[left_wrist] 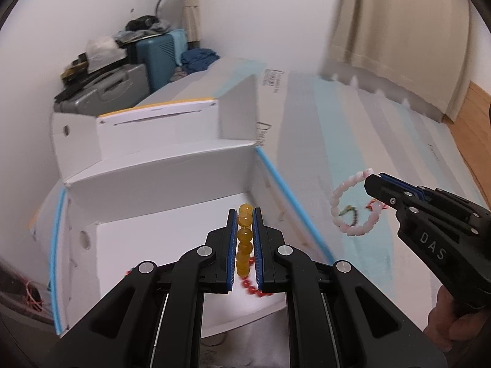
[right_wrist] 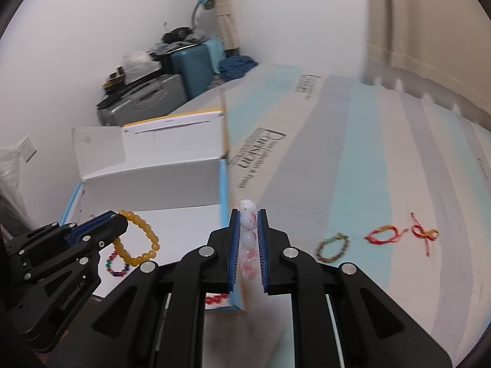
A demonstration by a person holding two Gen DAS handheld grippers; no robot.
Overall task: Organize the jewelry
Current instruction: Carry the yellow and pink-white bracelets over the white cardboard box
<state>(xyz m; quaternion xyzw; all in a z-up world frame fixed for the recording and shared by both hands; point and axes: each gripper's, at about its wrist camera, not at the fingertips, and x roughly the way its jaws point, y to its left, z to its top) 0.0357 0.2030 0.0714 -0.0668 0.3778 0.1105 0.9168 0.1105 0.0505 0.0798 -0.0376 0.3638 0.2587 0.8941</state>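
The left gripper [left_wrist: 245, 214] pinches a yellow-amber beaded bracelet [right_wrist: 138, 239] above the open white cardboard box [left_wrist: 172, 239]. The right gripper [right_wrist: 248, 214] clamps a pink-and-white beaded bracelet [left_wrist: 353, 211] just outside the box's blue-edged wall. Smooth round beads could slip from either grip, and the pink bracelet might snag that wall. A red bead strand [left_wrist: 253, 286] in the box is partly hidden behind the left gripper, and motion blur softens the woven bracelets on the striped surface [right_wrist: 353, 168].

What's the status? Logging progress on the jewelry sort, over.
Left tool shut on amber bracelet, over white box. Right tool shut on pink bracelet, beside box. Three cord bracelets remain on mat. Path clear.
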